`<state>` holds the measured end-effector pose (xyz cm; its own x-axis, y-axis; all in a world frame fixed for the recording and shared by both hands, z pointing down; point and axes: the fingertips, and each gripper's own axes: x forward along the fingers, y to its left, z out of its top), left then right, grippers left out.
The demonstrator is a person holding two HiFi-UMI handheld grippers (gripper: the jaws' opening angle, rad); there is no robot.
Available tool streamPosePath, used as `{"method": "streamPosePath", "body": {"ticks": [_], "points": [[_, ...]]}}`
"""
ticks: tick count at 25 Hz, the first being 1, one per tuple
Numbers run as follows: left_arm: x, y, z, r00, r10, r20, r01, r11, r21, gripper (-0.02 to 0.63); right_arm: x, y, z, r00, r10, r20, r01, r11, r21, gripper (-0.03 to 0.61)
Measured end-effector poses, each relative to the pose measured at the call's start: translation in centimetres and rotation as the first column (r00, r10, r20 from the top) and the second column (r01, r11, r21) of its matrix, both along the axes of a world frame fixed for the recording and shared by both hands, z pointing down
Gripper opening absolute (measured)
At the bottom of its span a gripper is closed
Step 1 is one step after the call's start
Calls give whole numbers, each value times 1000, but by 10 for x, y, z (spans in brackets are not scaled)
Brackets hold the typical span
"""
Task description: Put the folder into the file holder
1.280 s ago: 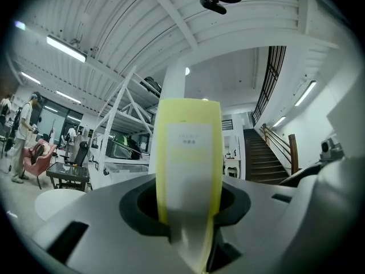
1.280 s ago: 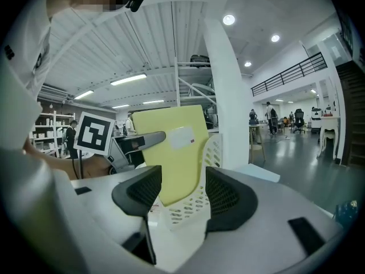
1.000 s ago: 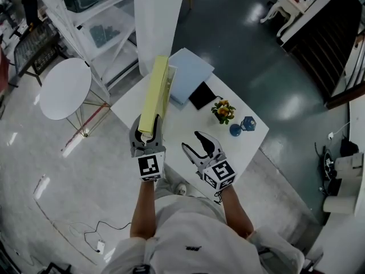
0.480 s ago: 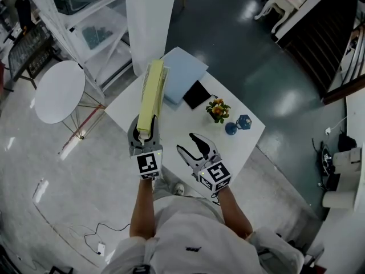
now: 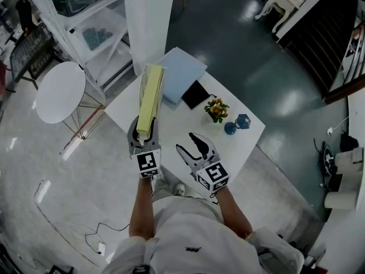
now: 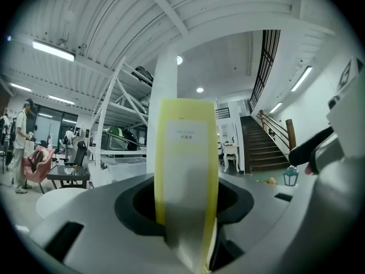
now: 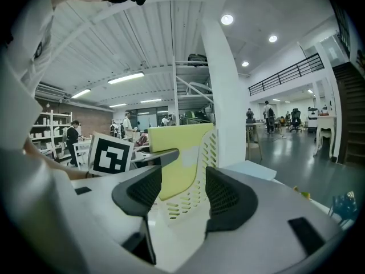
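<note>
A yellow folder (image 5: 150, 99) stands on edge over the white table (image 5: 177, 133), its spine (image 6: 185, 176) running upright between the jaws of my left gripper (image 5: 144, 124). Those jaws have just been opening; the folder is still between them, with dark gaps at both sides of it. In the right gripper view the folder (image 7: 179, 153) sits inside the white slotted file holder (image 7: 197, 178). My right gripper (image 5: 191, 144) hovers open over the table's near side, nothing between its fingers, pointed at the holder.
On the table lie a pale blue sheet (image 5: 181, 73), a black flat item (image 5: 195, 95), a small flower pot (image 5: 217, 110) and a blue lantern (image 5: 239, 121). A white column (image 5: 149, 16), shelving (image 5: 85, 21) and a round white table (image 5: 60, 90) stand beyond.
The left gripper has sunk a little with the folder, so the folder's far end stands lower against the column. The right gripper has stayed where it was.
</note>
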<state>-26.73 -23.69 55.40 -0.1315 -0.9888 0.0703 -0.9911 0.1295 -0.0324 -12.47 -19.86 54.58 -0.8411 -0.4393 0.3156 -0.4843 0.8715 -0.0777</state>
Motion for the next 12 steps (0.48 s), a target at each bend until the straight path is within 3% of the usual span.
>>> {"method": "streamPosePath", "body": {"ticks": [12], "points": [[10, 21, 0, 1000, 8, 21, -6, 996, -87, 267, 11, 5, -10, 999, -19, 32, 18, 999, 30, 216]]}}
